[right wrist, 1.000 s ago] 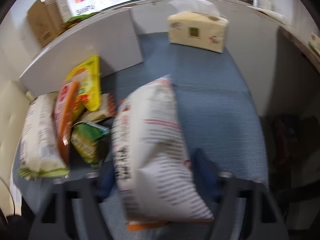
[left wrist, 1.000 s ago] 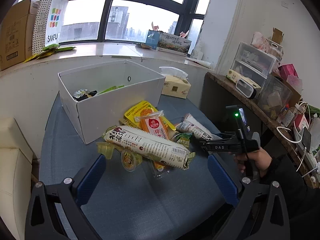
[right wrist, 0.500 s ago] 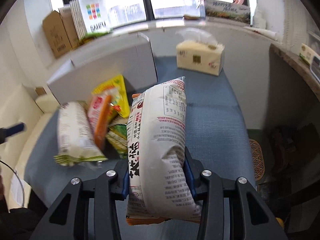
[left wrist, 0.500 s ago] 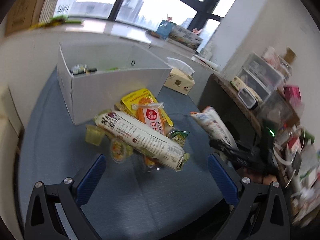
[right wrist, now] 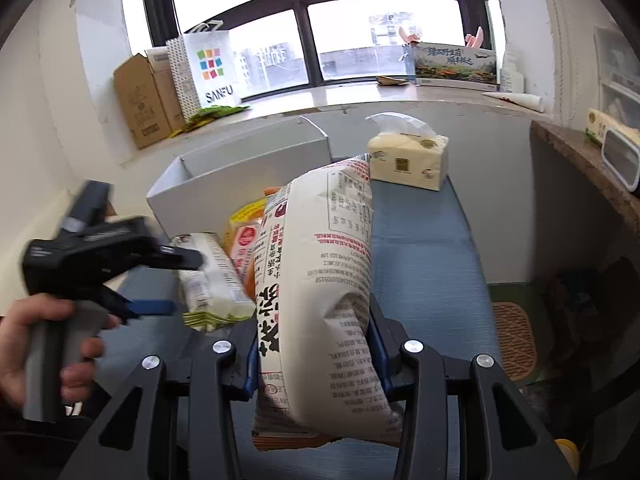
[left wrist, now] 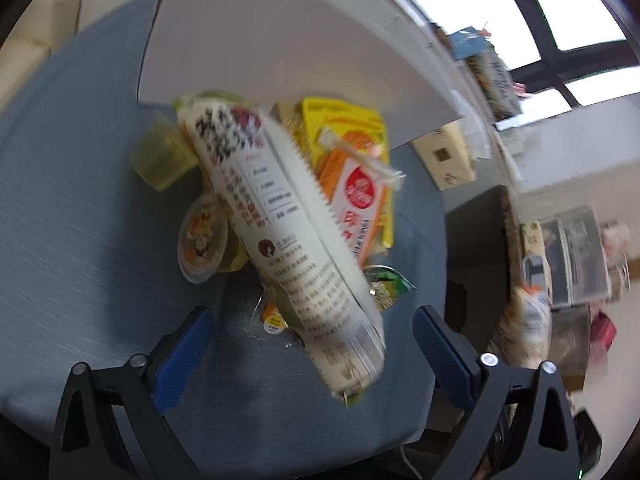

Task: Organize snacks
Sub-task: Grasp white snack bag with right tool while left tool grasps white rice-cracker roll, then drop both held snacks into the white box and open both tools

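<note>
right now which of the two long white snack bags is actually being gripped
The white bag with red print, lifted off the table with the right gripper shut on it. The other, the green-ended white bag, lies on the snack pile between the left gripper's open jaws, ungripped.

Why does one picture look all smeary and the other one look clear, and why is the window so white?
Left wrist view: smeared by motion, so the long white snack bag and the shelves at the right are fuzzy. Right wrist view: mostly sharp, the print on the held beige snack bag is crisp; only the left gripper blurs. Both views: the window is blown out by daylight, and the fisheye bends straight edges.
</note>
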`<move>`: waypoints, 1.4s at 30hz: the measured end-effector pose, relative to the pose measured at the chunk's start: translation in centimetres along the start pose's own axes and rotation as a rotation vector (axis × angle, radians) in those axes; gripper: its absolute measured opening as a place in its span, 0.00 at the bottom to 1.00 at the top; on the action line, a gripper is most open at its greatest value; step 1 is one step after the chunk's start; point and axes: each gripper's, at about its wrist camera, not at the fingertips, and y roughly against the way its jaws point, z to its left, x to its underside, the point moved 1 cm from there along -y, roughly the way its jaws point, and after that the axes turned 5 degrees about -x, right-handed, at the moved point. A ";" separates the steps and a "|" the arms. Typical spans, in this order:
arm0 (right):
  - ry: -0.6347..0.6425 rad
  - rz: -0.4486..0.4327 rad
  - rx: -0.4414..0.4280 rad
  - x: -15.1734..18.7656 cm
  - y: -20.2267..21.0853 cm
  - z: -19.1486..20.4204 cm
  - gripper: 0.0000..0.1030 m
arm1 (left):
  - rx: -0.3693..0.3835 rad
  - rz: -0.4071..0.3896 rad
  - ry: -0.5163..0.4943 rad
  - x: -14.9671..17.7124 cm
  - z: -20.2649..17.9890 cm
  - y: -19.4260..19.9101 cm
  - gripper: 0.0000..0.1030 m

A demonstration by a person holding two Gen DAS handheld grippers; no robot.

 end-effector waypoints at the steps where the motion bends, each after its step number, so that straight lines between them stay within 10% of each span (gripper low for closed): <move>1: 0.000 0.000 -0.007 0.0 -0.2 0.0 0.45 | 0.005 0.016 0.017 -0.1 0.2 -0.6 0.71; 4: -0.006 0.006 -0.020 0.3 -0.5 0.2 0.45 | 0.074 0.023 0.009 -0.3 0.4 -1.2 0.47; 10: -0.016 -0.004 -0.051 0.7 -0.3 0.6 0.45 | 0.157 -0.091 -0.128 0.7 0.0 2.1 0.32; 22: 0.012 -0.026 -0.116 -1.2 -1.2 2.8 0.45 | 0.145 -0.403 -0.457 1.8 -1.2 12.2 0.31; 30: 0.055 -0.054 -0.189 -9.0 -5.4 5.1 0.45 | 0.123 -0.548 -0.436 -7.0 -2.2 16.0 0.31; 42: 0.099 0.060 -0.095 -22.6 -18.6 7.2 0.45 | -0.004 -0.485 -0.390 -17.8 -2.8 11.9 0.31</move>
